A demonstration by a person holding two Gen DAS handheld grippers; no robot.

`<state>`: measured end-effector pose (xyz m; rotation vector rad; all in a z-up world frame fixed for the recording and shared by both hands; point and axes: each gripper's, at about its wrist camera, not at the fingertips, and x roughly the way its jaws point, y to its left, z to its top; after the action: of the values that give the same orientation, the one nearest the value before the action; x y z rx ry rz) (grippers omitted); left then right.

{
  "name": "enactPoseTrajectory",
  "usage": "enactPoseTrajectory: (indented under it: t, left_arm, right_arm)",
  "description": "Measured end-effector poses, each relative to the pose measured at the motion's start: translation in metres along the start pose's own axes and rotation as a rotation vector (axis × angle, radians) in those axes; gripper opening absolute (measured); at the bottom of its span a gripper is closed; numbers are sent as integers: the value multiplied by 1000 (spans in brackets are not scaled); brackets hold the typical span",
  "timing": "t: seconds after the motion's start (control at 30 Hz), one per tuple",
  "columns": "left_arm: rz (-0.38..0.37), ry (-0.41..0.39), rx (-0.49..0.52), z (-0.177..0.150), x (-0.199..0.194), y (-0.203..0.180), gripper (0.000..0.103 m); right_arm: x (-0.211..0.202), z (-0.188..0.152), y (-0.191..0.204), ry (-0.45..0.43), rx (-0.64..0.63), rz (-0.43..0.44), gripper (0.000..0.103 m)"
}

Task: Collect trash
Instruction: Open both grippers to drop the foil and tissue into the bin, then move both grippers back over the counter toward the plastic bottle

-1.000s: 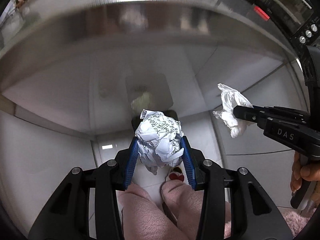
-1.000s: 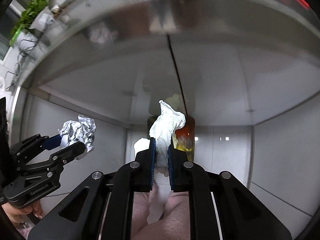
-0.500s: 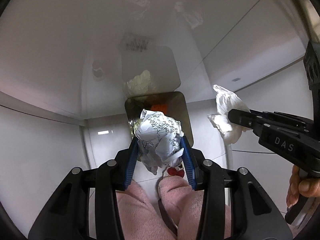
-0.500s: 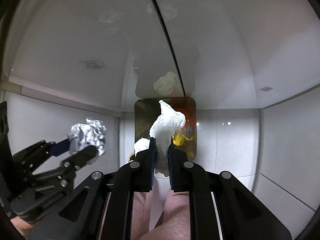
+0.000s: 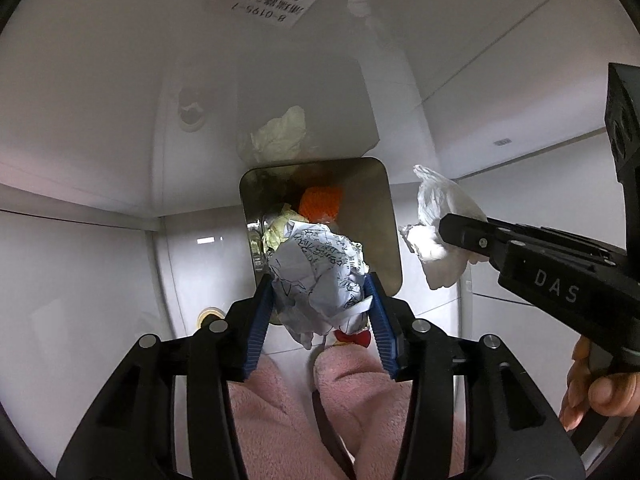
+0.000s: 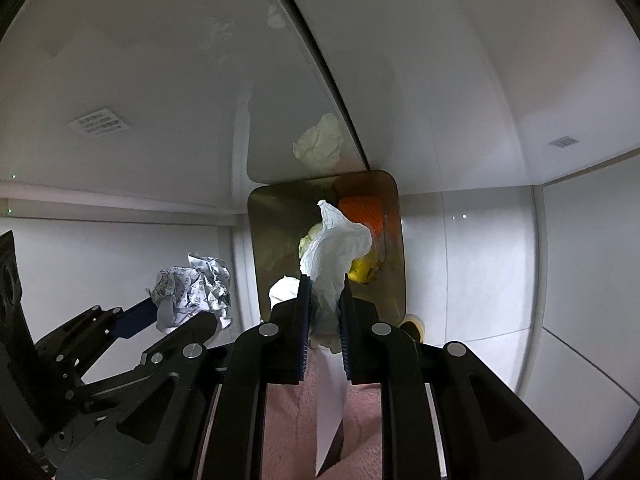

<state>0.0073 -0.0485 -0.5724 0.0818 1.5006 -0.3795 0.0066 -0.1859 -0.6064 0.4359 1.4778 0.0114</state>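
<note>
A crumpled sheet of written-on paper (image 5: 312,264) sits between the blue pads of my left gripper (image 5: 319,284), whose jaws are opening; the pads still touch it. It hangs over the near edge of an open metal trash bin (image 5: 386,216). My right gripper (image 6: 325,282) holds a white tissue (image 6: 336,244) above the same bin (image 6: 276,232); its jaws are opening too, with the tissue still between them. Each gripper shows in the other's view: the right one (image 5: 448,232) with its tissue (image 5: 440,216), the left one (image 6: 182,314) with its paper (image 6: 192,288).
The bin holds an orange piece (image 5: 322,200), yellowish paper (image 5: 276,232) and something yellow (image 6: 362,272). It stands against glossy white cabinet panels (image 5: 100,120) that mirror it. Pink fuzzy fabric on the person (image 5: 352,400) fills the bottom. A hand (image 5: 592,388) grips the right tool.
Both grippers came down from counter height toward the bin, which now looks larger and closer. The steel counter edge has left the view. Both pairs of jaws stand slightly wider.
</note>
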Motion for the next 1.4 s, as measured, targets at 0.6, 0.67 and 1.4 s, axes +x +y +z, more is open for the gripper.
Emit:
enactPoseTrajectory:
  t: [0.6, 0.67, 1.4]
  left_arm:
    - [29, -53, -1, 15, -26, 9, 89]
    - [31, -69, 0, 14, -40, 12, 93]
    - [57, -474, 29, 47, -321, -2, 95]
  right_arm:
    - [-40, 15, 7, -62, 37, -22, 79]
    - [-54, 15, 8, -80, 28, -25, 84]
    - [-334, 19, 70, -558, -293, 24, 92]
